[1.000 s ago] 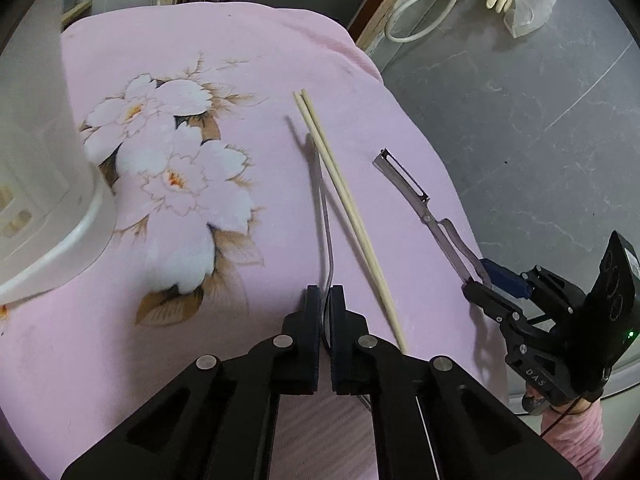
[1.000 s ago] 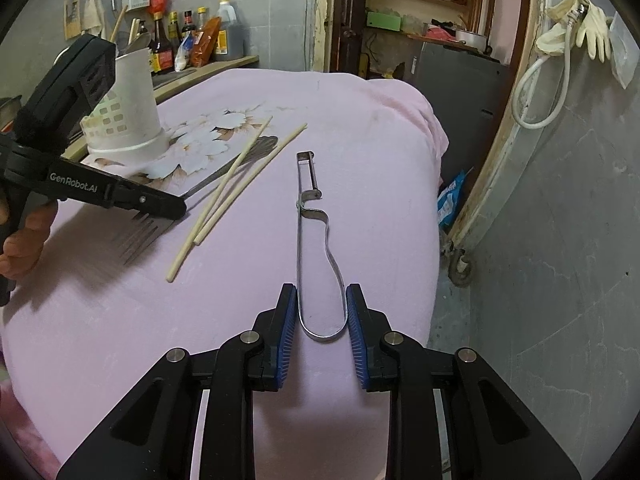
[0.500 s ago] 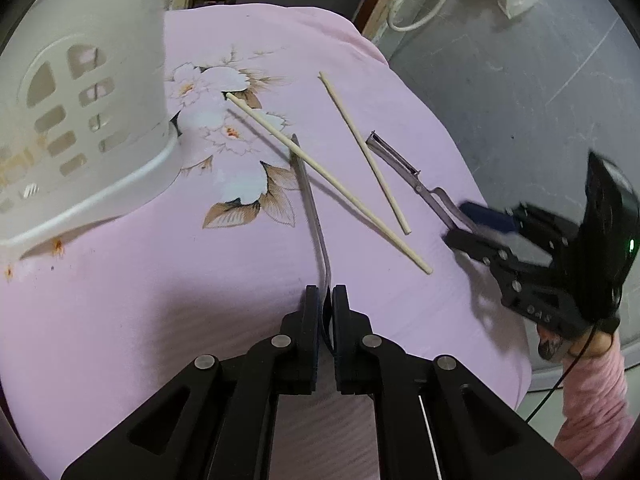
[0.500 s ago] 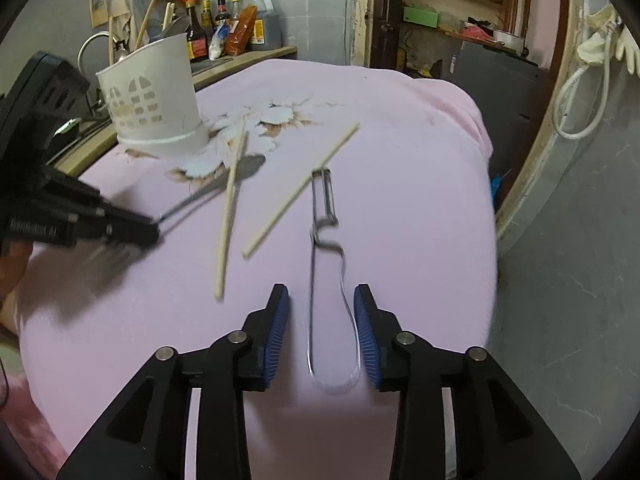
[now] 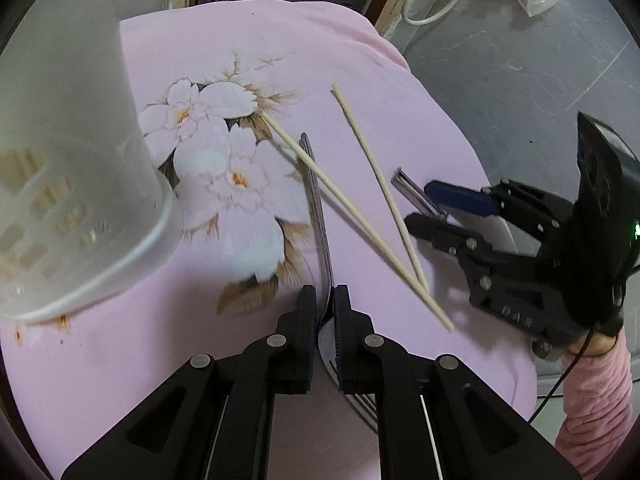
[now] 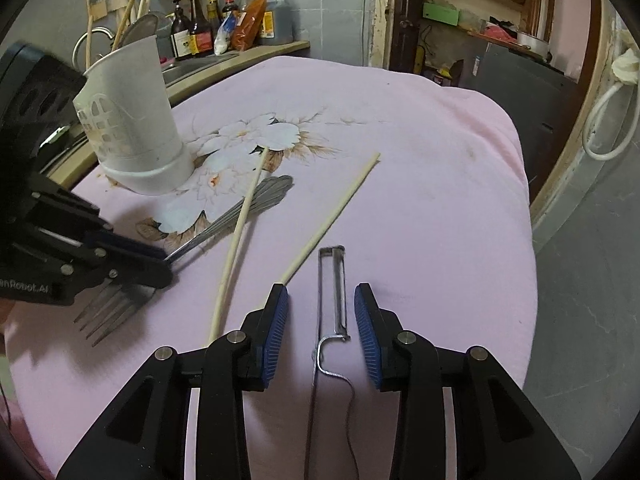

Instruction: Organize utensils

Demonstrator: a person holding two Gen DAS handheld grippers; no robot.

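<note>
I am gripping a fork (image 5: 318, 216) by its neck with the left gripper (image 5: 323, 304), jaws pinched shut on the metal; its tines are poking out below the jaws at lower left of the right wrist view, while its handle is lying on the pink cloth (image 6: 420, 152) and running under one chopstick (image 5: 352, 220). The white holder (image 6: 132, 120), the likely home for all of this, is standing at upper left in both views, just beside the fork's far end.

The right gripper (image 6: 320, 334) is hanging over the peeler (image 6: 332, 300) at lower centre of its own view. Its blue pads (image 6: 276, 336) are standing apart on either side of the peeler's blade, touching nothing; the jaws have just been opening and are gripping nothing, with the peeler lying loose between them. In the left wrist view the same gripper is showing at right, blurred, its fingers around the peeler's tip.

As far as I can judge, the sorting is barely under way. Nothing from the cloth is visibly in the holder yet; its inside is hidden from me. The second chopstick (image 6: 332, 216) is lying well clear of the first at the far end, the two meeting near their close ends. Still left: fork in, both chopsticks in, peeler in.
</note>
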